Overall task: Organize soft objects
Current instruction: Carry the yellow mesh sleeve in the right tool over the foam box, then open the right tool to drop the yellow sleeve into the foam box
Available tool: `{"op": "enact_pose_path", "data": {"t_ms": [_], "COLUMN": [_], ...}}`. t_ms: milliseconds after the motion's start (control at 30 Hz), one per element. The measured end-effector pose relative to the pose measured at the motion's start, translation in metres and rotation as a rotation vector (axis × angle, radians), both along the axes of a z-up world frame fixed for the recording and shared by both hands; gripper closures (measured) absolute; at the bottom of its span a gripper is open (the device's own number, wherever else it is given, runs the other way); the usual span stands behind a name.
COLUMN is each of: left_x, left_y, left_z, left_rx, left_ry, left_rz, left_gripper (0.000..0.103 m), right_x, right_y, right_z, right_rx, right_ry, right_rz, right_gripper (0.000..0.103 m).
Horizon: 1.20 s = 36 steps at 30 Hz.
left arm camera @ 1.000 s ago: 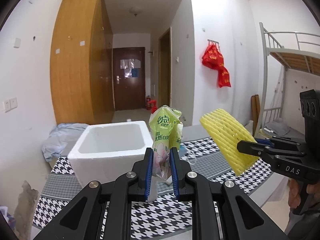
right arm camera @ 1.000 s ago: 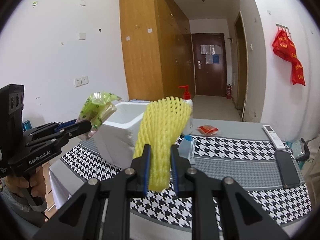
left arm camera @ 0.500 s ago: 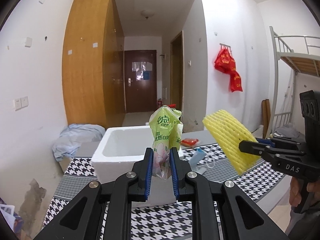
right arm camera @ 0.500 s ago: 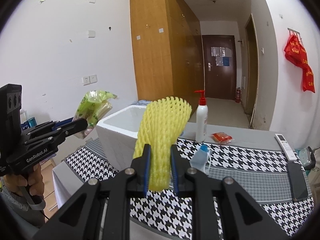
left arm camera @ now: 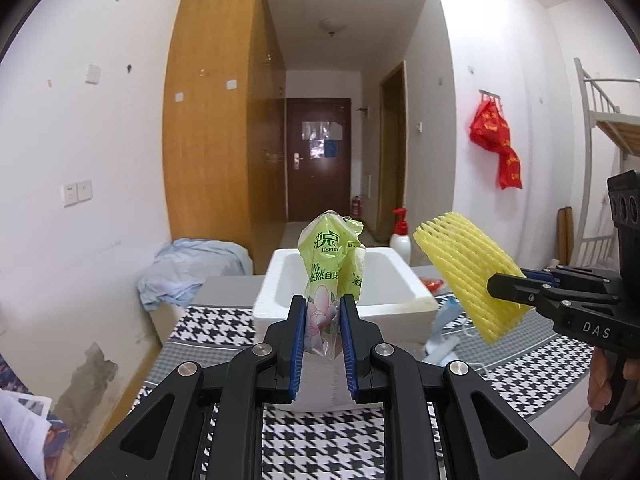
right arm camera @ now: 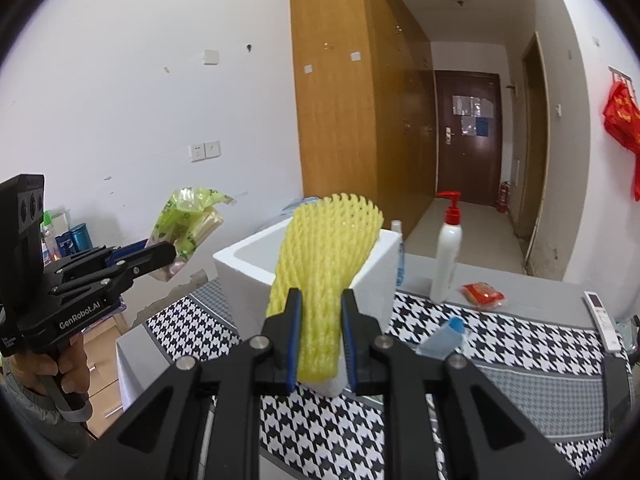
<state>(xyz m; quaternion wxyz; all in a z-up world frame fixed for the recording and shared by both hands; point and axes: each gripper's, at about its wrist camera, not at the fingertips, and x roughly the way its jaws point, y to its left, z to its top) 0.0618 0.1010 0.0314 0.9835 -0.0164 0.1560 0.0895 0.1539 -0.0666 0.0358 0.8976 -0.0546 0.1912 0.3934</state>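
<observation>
My left gripper (left arm camera: 323, 334) is shut on a green plastic tissue pack (left arm camera: 330, 256), held upright in front of the white foam box (left arm camera: 280, 280). My right gripper (right arm camera: 320, 334) is shut on a yellow foam net sleeve (right arm camera: 326, 256), also held in the air before the box (right arm camera: 240, 258). In the left wrist view the net sleeve (left arm camera: 468, 270) and right gripper (left arm camera: 516, 292) show at the right. The right wrist view has the left gripper (right arm camera: 162, 254) with the green pack (right arm camera: 186, 220) at its left. A blue face mask (right arm camera: 444, 338) lies on the checked table.
A white pump bottle (right arm camera: 446, 256) with a red top stands right of the box. A red packet (right arm camera: 482, 293), a remote (right arm camera: 602, 316) and a dark phone (right arm camera: 614, 384) lie on the houndstooth tablecloth (right arm camera: 520, 344). A blue cloth heap (left arm camera: 188, 268) sits left of the table.
Both views have swung so the foam box now sits nearer centre ahead of each gripper, and the pump bottle has come into view. Both grips stay unchanged.
</observation>
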Motion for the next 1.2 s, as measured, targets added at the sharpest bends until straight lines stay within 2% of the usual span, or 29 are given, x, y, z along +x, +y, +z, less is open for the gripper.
{"op": "enact_pose_path", "data": {"t_ms": [600,1200], "left_x": [0.0,0.016], "left_y": [0.041,0.064], "left_z": [-0.011,-0.021], "left_rx": [-0.025,-0.046], "left_ry": [0.026,0.048], "left_rz": [0.12,0.144], "left_gripper": [0.085,0.085], "right_x": [0.032,0.069], "right_y": [0.049,0.084], "right_z": [0.003,-0.004], "right_rx": [-0.019,-0.045], "right_ry": [0.013,0.054], "right_rz": [0.048,0.012], "right_gripper": [0.081,0.081]}}
